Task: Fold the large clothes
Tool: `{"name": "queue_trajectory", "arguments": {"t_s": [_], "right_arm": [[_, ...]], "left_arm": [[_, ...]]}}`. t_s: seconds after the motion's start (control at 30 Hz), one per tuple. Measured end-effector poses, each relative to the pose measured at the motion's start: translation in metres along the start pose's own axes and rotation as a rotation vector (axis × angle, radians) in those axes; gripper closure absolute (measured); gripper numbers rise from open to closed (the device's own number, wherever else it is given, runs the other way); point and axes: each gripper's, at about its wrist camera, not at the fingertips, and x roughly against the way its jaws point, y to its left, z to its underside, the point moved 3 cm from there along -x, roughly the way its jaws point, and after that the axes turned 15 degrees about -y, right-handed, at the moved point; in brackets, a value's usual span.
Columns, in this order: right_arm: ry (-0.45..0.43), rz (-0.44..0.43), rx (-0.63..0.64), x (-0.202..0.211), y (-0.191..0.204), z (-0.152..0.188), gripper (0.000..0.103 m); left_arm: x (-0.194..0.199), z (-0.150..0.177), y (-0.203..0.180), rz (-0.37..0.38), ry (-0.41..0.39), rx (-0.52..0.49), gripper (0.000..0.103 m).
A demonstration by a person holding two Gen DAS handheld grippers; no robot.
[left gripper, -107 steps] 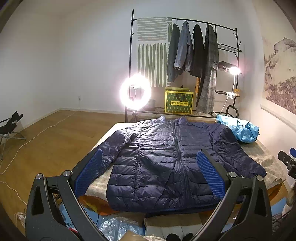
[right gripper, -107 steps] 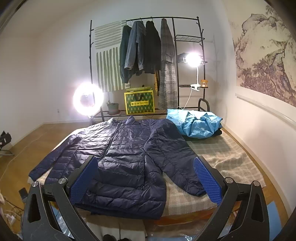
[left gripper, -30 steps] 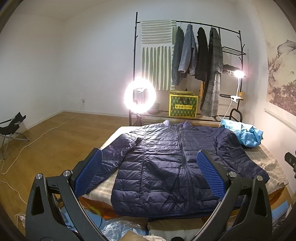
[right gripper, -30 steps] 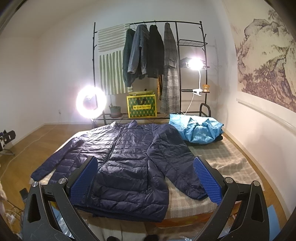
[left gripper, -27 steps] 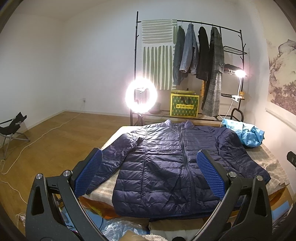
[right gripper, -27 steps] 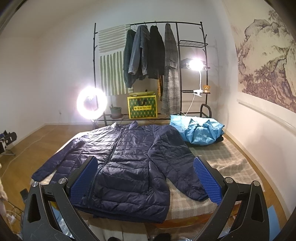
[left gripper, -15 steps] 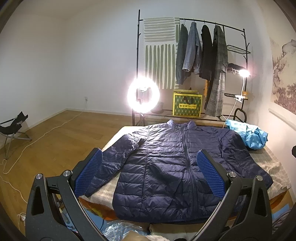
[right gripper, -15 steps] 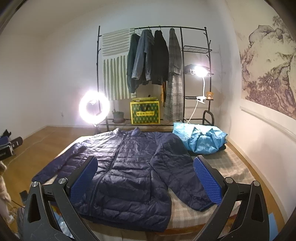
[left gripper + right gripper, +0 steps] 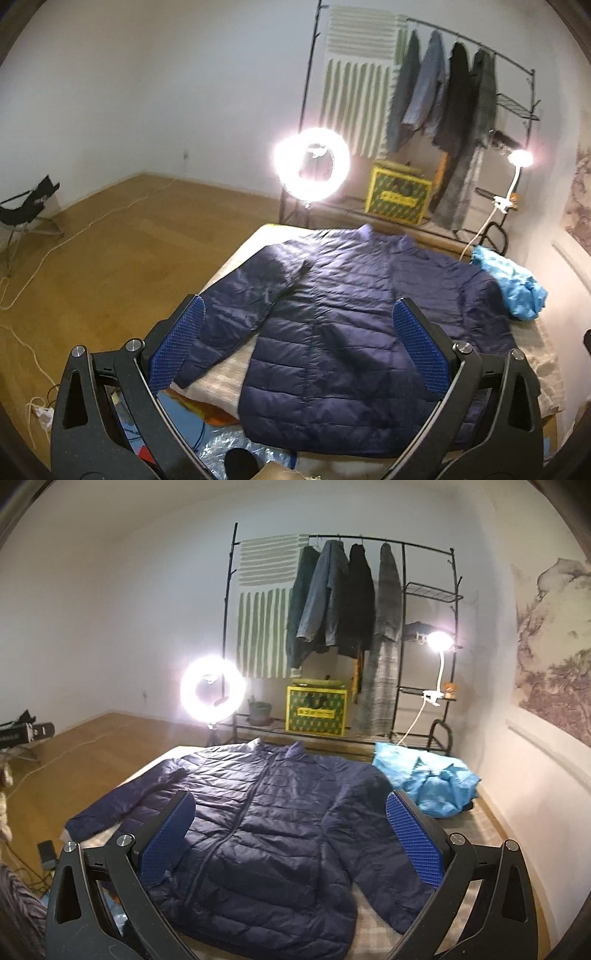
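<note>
A navy quilted puffer jacket (image 9: 347, 317) lies flat, front up and zipped, on a bed with a checked cover (image 9: 229, 373), both sleeves spread outward. It also shows in the right wrist view (image 9: 273, 823). My left gripper (image 9: 301, 341) is open and empty, held above the jacket's hem near the foot of the bed. My right gripper (image 9: 290, 836) is open and empty, also above the jacket's lower half. Neither touches the fabric.
A crumpled light-blue garment (image 9: 424, 779) lies at the bed's far right corner. Behind the bed stand a ring light (image 9: 212, 691), a clothes rack with hanging coats (image 9: 343, 602), a yellow-green box (image 9: 317, 710) and a clip lamp (image 9: 437, 642). Wooden floor with cables (image 9: 92, 236) lies left.
Both grippers have moved up and toward the bed, tilting down over the jacket. The left view has swung left. The jacket has not moved. Both grippers stay open.
</note>
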Motion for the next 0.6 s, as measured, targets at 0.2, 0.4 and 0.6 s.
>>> {"name": "queue_trajectory", "arguments": {"t_s": [0.2, 0.4, 0.6], "right_arm": [[0.021, -0.047, -0.05, -0.043, 0.011, 0.001, 0.001], [0.042, -0.077, -0.107, -0.096, 0.022, 0.001, 0.001], [0.087, -0.137, -0.194, -0.134, 0.022, 0.024, 0.001]], "left_arm": [[-0.055, 0.022, 0.046, -0.065, 0.111, 0.091, 0.014], [-0.112, 0.068, 0.102, -0.062, 0.304, 0.317, 0.03], [-0.145, 0.102, 0.162, -0.12, 0.406, 0.399, 0.034]]}}
